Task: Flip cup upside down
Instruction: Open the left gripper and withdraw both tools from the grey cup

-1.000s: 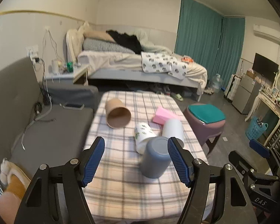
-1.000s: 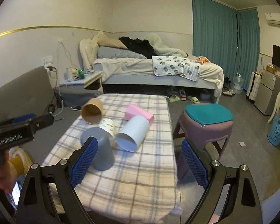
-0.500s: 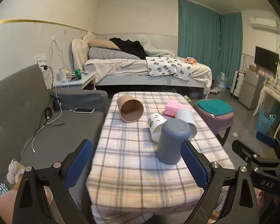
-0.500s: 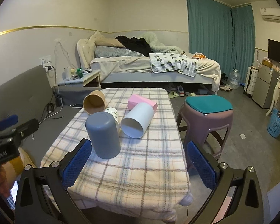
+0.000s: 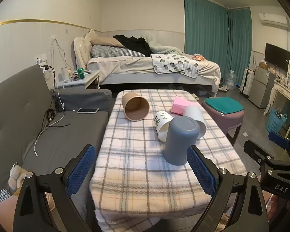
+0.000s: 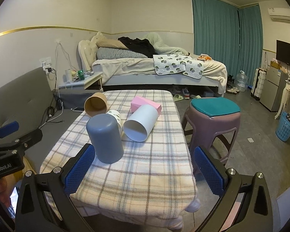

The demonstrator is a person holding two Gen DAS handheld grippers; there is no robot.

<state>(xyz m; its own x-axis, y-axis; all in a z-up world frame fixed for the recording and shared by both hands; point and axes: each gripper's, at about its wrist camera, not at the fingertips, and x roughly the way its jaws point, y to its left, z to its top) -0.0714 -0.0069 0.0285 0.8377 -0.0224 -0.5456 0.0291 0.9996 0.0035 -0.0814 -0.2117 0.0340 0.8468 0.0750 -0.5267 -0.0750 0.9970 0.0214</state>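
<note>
A grey-blue cup (image 5: pixel 180 140) stands upside down on the plaid-covered table (image 5: pixel 137 166); it also shows in the right wrist view (image 6: pixel 105 138). Behind it lie a patterned white cup (image 5: pixel 161 123), a plain white cup (image 6: pixel 141 122) and a brown paper cup (image 5: pixel 135 106), all on their sides. My left gripper (image 5: pixel 141 169) is open and empty, held back near the table's front edge. My right gripper (image 6: pixel 144 171) is open and empty, also back from the cups.
A pink block (image 6: pixel 145 104) lies at the back of the table. A purple stool (image 6: pixel 212 119) with a teal cushion stands to the right. A grey sofa (image 5: pixel 29 116) with a phone and cables is to the left. A bed (image 5: pixel 154 67) lies beyond.
Both grippers have drawn back from the table and away from the grey-blue cup, which stays upside down. Both remain open.
</note>
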